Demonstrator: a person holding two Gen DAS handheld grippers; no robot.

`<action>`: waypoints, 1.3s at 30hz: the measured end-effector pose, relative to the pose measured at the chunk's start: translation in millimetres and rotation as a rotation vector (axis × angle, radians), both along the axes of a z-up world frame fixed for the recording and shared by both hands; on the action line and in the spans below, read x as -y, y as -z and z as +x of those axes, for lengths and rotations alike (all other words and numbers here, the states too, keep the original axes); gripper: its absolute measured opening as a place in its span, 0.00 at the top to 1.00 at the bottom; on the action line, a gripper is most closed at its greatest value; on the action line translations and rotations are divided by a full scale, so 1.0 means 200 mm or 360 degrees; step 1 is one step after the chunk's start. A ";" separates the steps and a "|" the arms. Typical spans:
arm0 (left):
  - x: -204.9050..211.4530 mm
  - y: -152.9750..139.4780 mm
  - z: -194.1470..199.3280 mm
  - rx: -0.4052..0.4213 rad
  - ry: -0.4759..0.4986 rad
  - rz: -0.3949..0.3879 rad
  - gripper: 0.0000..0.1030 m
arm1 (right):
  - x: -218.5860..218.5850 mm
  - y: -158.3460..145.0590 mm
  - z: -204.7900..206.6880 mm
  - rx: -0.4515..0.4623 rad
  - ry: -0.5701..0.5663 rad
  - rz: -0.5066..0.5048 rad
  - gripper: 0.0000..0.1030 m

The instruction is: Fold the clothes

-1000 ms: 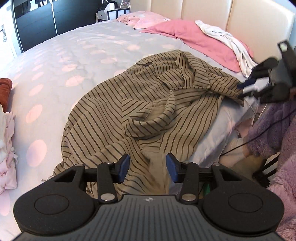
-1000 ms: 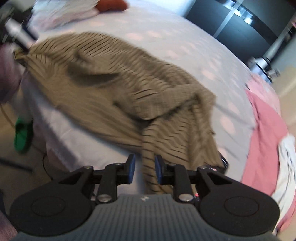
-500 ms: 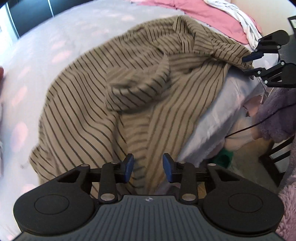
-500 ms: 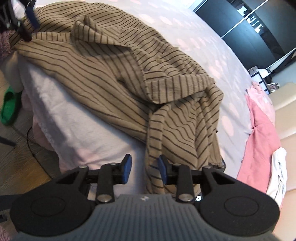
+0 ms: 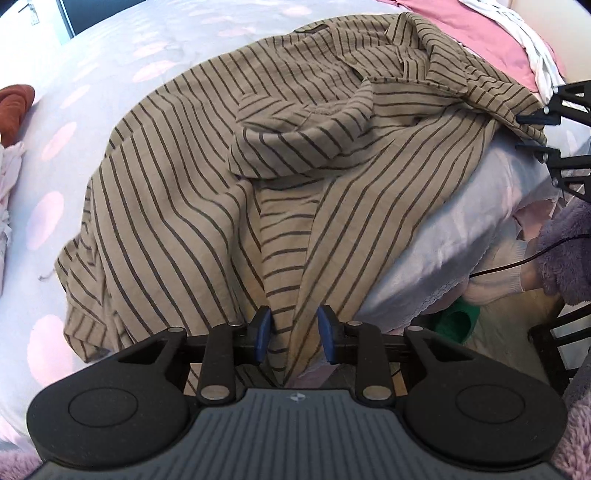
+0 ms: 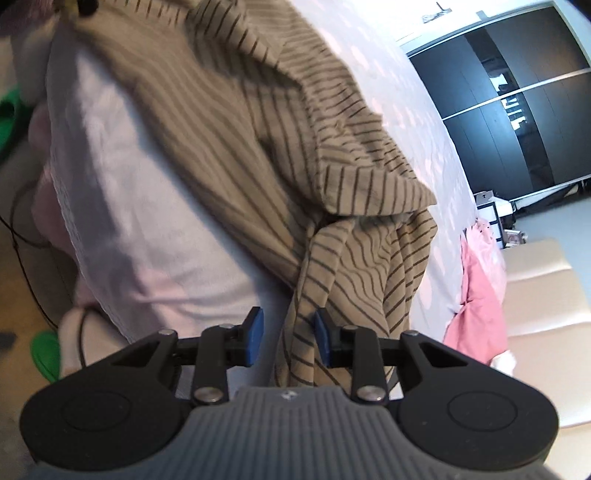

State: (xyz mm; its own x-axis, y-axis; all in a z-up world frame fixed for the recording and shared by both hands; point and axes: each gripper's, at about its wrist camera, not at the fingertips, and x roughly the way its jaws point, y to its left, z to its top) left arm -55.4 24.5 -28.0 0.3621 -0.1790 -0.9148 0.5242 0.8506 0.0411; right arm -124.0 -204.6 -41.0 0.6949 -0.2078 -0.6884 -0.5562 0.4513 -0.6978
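A tan shirt with dark stripes (image 5: 207,177) lies crumpled on the bed (image 5: 110,48), its near edge hanging over the bed's side. My left gripper (image 5: 294,334) is open, its blue pads either side of the shirt's hanging hem. My right gripper (image 6: 284,341) is open too, with a hanging fold of the same shirt (image 6: 332,229) between its pads, near the right one. In the left wrist view the right gripper (image 5: 543,133) shows at the far right, at the shirt's far corner.
Pink bedding (image 5: 491,33) and a white garment (image 5: 532,48) lie by the cream headboard (image 6: 535,295). A rust-coloured item (image 5: 14,110) and pale pink clothes (image 5: 7,192) lie at the left. Green slippers (image 5: 458,321) sit on the floor. Dark wardrobe doors (image 6: 509,122) stand beyond.
Both grippers have moved closer to the shirt's hanging edges. The left gripper's pads have narrowed a little around the hem. The right gripper's pads have opened wider beside the hanging fold.
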 end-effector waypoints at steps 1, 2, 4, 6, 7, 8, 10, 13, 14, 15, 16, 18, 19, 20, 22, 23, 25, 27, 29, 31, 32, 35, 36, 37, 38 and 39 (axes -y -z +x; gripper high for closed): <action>-0.01 0.00 0.00 0.0000 -0.0011 -0.0002 0.78 | 0.01 0.00 0.01 0.0007 0.0015 -0.0014 0.94; -0.01 0.00 0.00 -0.0006 -0.0018 -0.0016 0.78 | 0.02 0.00 0.01 0.0026 0.0034 -0.0010 0.94; -0.01 0.00 0.00 -0.0012 -0.0012 -0.0038 0.78 | 0.04 -0.04 0.02 0.0079 0.0067 0.0016 0.96; 0.00 0.01 0.00 -0.0020 0.0016 -0.0049 0.82 | 0.06 -0.05 0.03 0.0105 0.0088 0.0033 0.97; 0.01 0.02 0.01 -0.0029 0.0028 -0.0055 0.83 | 0.06 -0.06 0.04 0.0107 0.0097 0.0042 0.97; 0.02 0.02 0.01 -0.0034 0.0033 -0.0060 0.83 | 0.07 -0.06 0.04 0.0109 0.0101 0.0045 0.97; 0.03 0.03 0.01 -0.0033 0.0041 -0.0070 0.88 | 0.07 -0.06 0.04 0.0108 0.0095 0.0048 0.96; 0.04 0.03 0.01 -0.0026 0.0050 -0.0082 0.96 | 0.07 -0.07 0.04 0.0112 0.0087 0.0051 0.96; 0.04 0.03 0.00 -0.0024 0.0067 -0.0093 0.97 | 0.07 -0.07 0.03 0.0114 0.0087 0.0053 0.96; 0.04 0.02 -0.01 -0.0022 0.0083 -0.0104 0.97 | 0.07 -0.06 0.03 0.0115 0.0090 0.0055 0.96; 0.04 0.02 -0.01 -0.0015 0.0103 -0.0114 0.98 | 0.07 -0.06 0.03 0.0116 0.0093 0.0056 0.96; 0.05 -0.01 -0.03 0.0028 0.0120 -0.0133 0.99 | 0.08 -0.06 0.02 0.0124 0.0098 0.0059 0.97; 0.04 -0.03 -0.03 0.0060 0.0107 -0.0150 0.99 | 0.08 -0.06 0.02 0.0142 0.0101 0.0057 0.97; 0.02 -0.06 -0.02 0.0094 0.0079 -0.0171 1.00 | 0.09 -0.07 0.02 0.0166 0.0105 0.0054 0.98; -0.03 -0.15 0.00 0.0163 0.0002 -0.0218 1.00 | 0.11 -0.10 0.02 0.0238 0.0128 0.0056 0.98; -0.06 -0.20 0.02 0.0197 -0.0044 -0.0246 1.00 | 0.12 -0.14 0.02 0.0289 0.0150 0.0062 0.98; -0.13 -0.30 0.06 0.0271 -0.0133 -0.0302 1.00 | 0.17 -0.23 0.05 0.0397 0.0210 0.0083 0.99; -0.19 -0.42 0.11 0.0366 -0.0209 -0.0350 1.00 | 0.23 -0.34 0.10 0.0502 0.0278 0.0099 0.99; -0.24 -0.54 0.16 0.0480 -0.0261 -0.0381 1.00 | 0.27 -0.46 0.15 0.0610 0.0335 0.0118 0.99; -0.27 -0.66 0.20 0.0572 -0.0298 -0.0443 1.00 | 0.30 -0.59 0.20 0.0724 0.0357 0.0146 0.99; -0.28 -0.73 0.21 0.0625 -0.0311 -0.0470 1.00 | 0.30 -0.67 0.22 0.0782 0.0356 0.0161 0.99; -0.30 -0.96 0.25 0.0808 -0.0326 -0.0534 1.00 | 0.26 -0.90 0.25 0.0954 0.0304 0.0177 0.99; -0.30 -1.05 0.27 0.0877 -0.0329 -0.0555 1.00 | 0.24 -0.99 0.26 0.1022 0.0280 0.0167 0.99; -0.30 -1.14 0.27 0.0949 -0.0327 -0.0569 1.00 | 0.22 -1.08 0.27 0.1093 0.0254 0.0155 0.99; -0.31 -1.24 0.27 0.1030 -0.0321 -0.0574 1.00 | 0.20 -1.17 0.27 0.1164 0.0236 0.0148 0.99; -0.32 -1.34 0.26 0.1116 -0.0313 -0.0575 1.00 | 0.19 -1.27 0.28 0.1234 0.0221 0.0143 0.99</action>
